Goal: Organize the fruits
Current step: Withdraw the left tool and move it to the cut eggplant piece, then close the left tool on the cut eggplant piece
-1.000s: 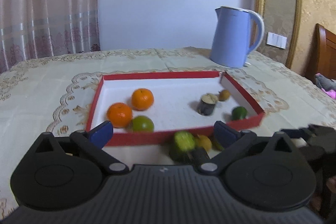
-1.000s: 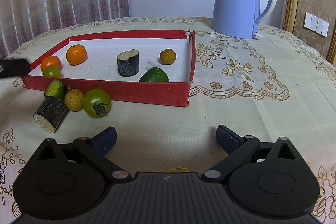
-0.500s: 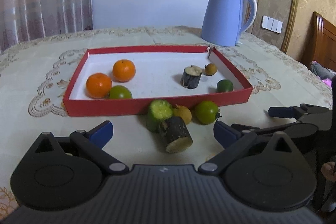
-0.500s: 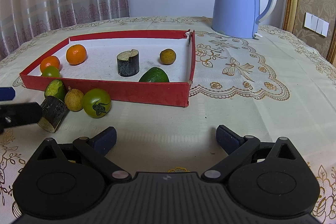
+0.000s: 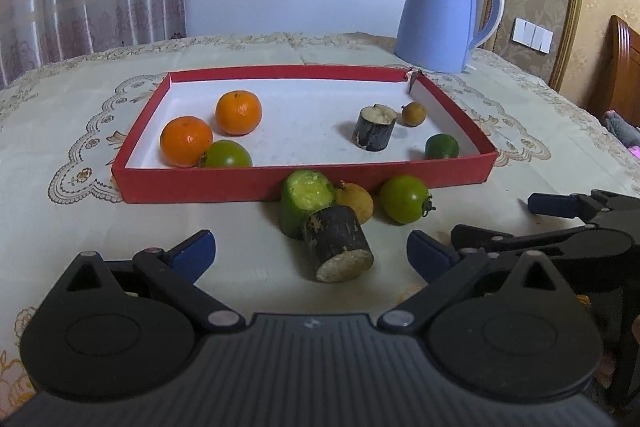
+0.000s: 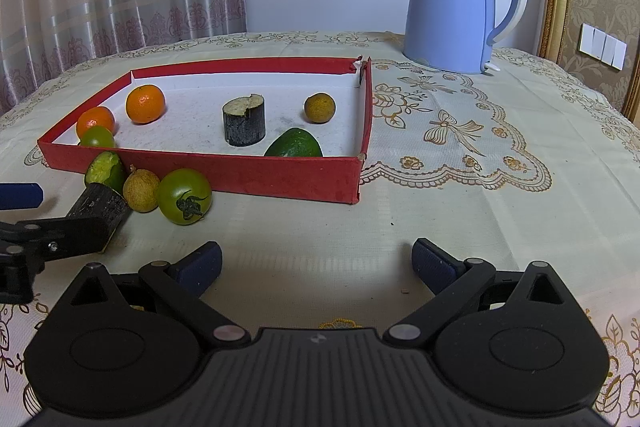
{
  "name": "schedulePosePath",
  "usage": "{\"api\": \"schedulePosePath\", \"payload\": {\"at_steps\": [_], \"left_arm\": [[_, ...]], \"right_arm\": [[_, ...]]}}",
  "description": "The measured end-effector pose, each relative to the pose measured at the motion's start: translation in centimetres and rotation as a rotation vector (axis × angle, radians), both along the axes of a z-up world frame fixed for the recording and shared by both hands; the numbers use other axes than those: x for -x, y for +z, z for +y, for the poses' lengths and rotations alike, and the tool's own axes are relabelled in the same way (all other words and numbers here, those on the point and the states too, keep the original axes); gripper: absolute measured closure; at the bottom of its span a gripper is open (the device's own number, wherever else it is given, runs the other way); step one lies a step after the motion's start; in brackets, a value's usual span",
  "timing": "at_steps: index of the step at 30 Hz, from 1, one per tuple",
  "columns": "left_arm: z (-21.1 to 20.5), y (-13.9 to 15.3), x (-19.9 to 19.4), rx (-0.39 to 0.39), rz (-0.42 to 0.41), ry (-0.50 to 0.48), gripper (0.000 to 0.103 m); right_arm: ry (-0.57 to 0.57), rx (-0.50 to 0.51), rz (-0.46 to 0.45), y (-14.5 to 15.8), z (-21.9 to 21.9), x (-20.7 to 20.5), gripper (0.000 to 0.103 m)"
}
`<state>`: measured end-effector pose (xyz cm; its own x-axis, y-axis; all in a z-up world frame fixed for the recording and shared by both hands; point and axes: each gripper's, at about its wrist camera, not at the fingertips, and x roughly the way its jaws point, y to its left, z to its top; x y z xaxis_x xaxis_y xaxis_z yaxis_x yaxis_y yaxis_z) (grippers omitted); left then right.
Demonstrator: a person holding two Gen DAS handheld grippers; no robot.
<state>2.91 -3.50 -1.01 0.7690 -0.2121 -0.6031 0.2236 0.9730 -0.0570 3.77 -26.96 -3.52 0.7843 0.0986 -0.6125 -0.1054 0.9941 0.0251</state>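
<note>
A: Where do the fruits stand?

B: Six pieces sit inside the red tray [image 5: 304, 183] at the centre of the left wrist view: two oranges, a green tomato, a dark stump, a small brown fruit and a green one. Four are outside it on the counter [image 5: 224, 227], bunched against the tray's near wall: a dark cut stump [image 5: 338, 247], a bitten green piece [image 5: 306, 201], a small yellow fruit [image 5: 356, 201] and a loose green tomato [image 5: 404, 199].

A: And the grippers?

B: The left gripper [image 5: 310, 251] is spread wide and holds nothing; the stump lies between its fingers, close to the lower middle of the frame. The right gripper [image 6: 316, 261] is also wide apart and empty, over bare cloth at the lower centre of its view.

A: What could go wrong?

B: The stump lies on its side, so I'd guess it could roll when the fingers close and squirt free. It touches the green piece and sits just beside the yellow fruit, so a clumsy close may knock those away. A low lift could catch the tray wall. The blue kettle [image 6: 460, 3] at upper right is well apart.
</note>
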Motion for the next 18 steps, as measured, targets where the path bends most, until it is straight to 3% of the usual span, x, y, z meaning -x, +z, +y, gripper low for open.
{"api": "schedulePosePath", "payload": {"at_steps": [10, 13, 14, 18], "left_arm": [[0.0, -0.9, -0.6, -0.002, 0.021, 0.013, 0.005], [-0.1, -1.1, -0.6, -0.017, 0.02, 0.007, 0.015], [-0.2, -1.2, -0.6, -0.022, 0.017, 0.003, 0.026], [-0.1, -1.2, -0.3, -0.023, 0.01, 0.001, 0.031]], "right_arm": [[0.0, 0.0, 0.0, 0.0, 0.0, 0.0, 0.001], [0.0, 0.0, 0.0, 0.0, 0.0, 0.0, 0.001], [0.0, 0.0, 0.0, 0.0, 0.0, 0.0, 0.001], [0.0, 0.0, 0.0, 0.0, 0.0, 0.0, 0.001]]}}
